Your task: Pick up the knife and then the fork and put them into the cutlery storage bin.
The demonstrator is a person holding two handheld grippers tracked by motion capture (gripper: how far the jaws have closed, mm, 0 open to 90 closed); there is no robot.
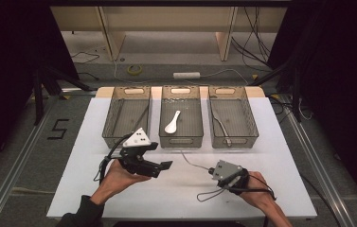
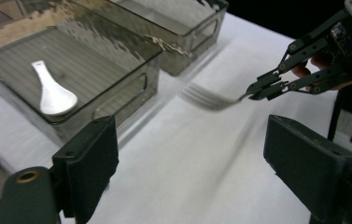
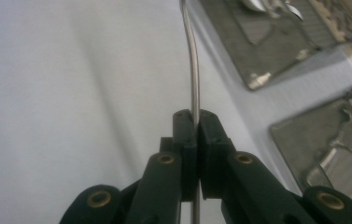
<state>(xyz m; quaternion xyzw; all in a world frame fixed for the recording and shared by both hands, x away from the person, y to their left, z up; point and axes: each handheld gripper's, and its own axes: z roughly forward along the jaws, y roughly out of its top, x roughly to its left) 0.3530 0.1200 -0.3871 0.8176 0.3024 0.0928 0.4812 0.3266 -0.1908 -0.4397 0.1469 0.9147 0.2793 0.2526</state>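
A thin metal fork point(image 1: 192, 163) is held just above the white table cover, its tines point(image 2: 206, 98) pointing toward the bins. My right gripper point(image 1: 211, 171) is shut on its handle point(image 3: 193, 70), which runs straight out between the pressed jaws point(image 3: 195, 122). To the left of the fork my left gripper point(image 1: 159, 158) stands open with nothing between its two black jaws point(image 2: 192, 154). The left gripper view shows the right gripper point(image 2: 260, 88) pinching the fork's end. A white spoon point(image 1: 172, 122) point(image 2: 52, 91) lies in the middle bin point(image 1: 181, 141).
Three smoky clear bins stand in a row at the table's far side. The left bin point(image 1: 114, 118) holds thin dark sticks, the right bin point(image 1: 247, 118) a metal utensil point(image 1: 221, 124). The white table cover point(image 1: 119, 189) reaches the near edge. Cables trail from both grippers.
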